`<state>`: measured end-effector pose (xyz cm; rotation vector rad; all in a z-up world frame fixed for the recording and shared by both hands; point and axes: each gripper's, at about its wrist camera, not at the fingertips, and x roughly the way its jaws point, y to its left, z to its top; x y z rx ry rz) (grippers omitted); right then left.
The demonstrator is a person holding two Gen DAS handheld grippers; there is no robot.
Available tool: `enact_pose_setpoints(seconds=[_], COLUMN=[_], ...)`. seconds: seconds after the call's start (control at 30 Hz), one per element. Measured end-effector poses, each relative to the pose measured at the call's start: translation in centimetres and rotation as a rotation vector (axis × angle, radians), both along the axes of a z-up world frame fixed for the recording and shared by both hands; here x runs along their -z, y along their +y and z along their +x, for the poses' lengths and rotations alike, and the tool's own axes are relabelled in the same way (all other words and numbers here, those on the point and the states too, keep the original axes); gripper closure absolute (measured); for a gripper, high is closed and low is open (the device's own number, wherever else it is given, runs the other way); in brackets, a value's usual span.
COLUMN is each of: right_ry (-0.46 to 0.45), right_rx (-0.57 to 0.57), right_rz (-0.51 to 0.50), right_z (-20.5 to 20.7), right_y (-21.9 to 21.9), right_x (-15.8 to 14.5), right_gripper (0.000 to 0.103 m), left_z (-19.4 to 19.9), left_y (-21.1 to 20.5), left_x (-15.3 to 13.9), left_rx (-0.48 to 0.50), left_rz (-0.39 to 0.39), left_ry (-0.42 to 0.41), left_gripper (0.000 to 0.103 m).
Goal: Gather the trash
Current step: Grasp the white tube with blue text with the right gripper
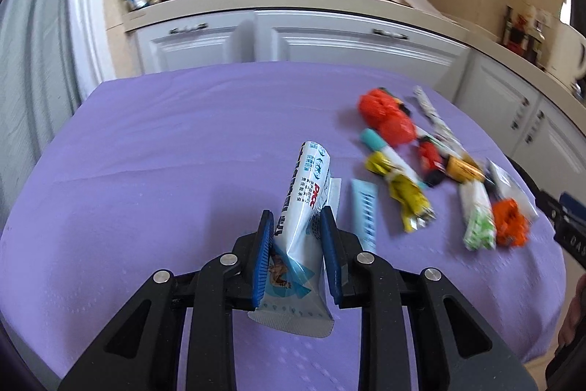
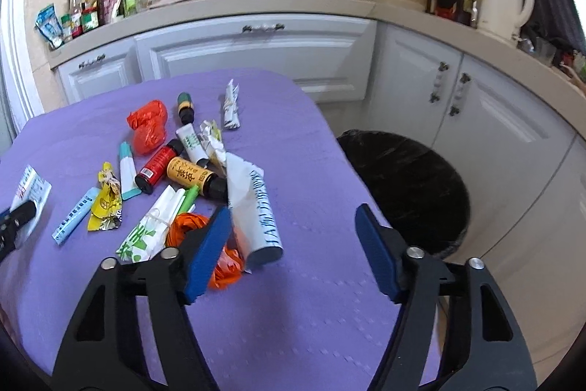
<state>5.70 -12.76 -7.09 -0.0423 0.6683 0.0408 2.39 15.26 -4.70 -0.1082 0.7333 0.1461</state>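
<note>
My left gripper [image 1: 297, 212] is shut on a white and blue snack packet [image 1: 311, 178], which stands up off the purple tablecloth [image 1: 164, 152]. The same packet [image 2: 31, 187] shows at the left edge of the right wrist view. My right gripper [image 2: 293, 209] is open above the cloth's right side. A white wrapper with black lettering [image 2: 262, 218] lies just inside its left finger, and neither pad presses it. An orange bag [image 2: 186, 222] lies partly under that finger. The litter also includes a red bag [image 2: 148, 127], a red bottle [image 2: 157, 165], an amber bottle [image 2: 194, 176] and a yellow wrapper [image 2: 104, 202].
A bin with a black liner [image 2: 406, 185] stands on the floor right of the table, below the cloth's edge. White kitchen cabinets [image 2: 256, 50] run behind, with bottles, a wok and a kettle [image 2: 503, 2] on the counter. A hand shows at the right edge [image 1: 575, 317].
</note>
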Motion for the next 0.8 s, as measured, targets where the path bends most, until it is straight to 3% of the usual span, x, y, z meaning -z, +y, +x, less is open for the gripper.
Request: enact_pose_setpoints(seconds=[0.2,0.27,0.37,0.47,0.8], right_ry=[0.072,0.091,0.092,0.076,0.016], right_rx=[-0.025,-0.037,-0.051,-0.063,-0.036], right_rz=[0.019,0.030,0.037,0.028,0.041], right_z=[1.5,1.7,1.6,1.3,0.3], right_y=[0.3,0.3,0.4,0.7,-0.6], right_x=[1.6,1.9,2.1,1.9,0.3], right_gripper=[0.060,0.076,0.086,0.092,0.093], left_z=[0.9,1.0,1.2,1.1,1.4], left_y=[0.8,0.8,0.5,0.2,-3.2], left_x=[0.5,0.8,0.9,0.8,-1.4], left_rx=[-0.034,-0.032,-0.027,-0.022,0.058], left_rz=[0.009,0.009,0.008,0.018,0.028], left_ry=[0.013,0.021,0.027,0.018,-0.048], left_gripper=[0.076,0.076,0.076,0.076,0.076])
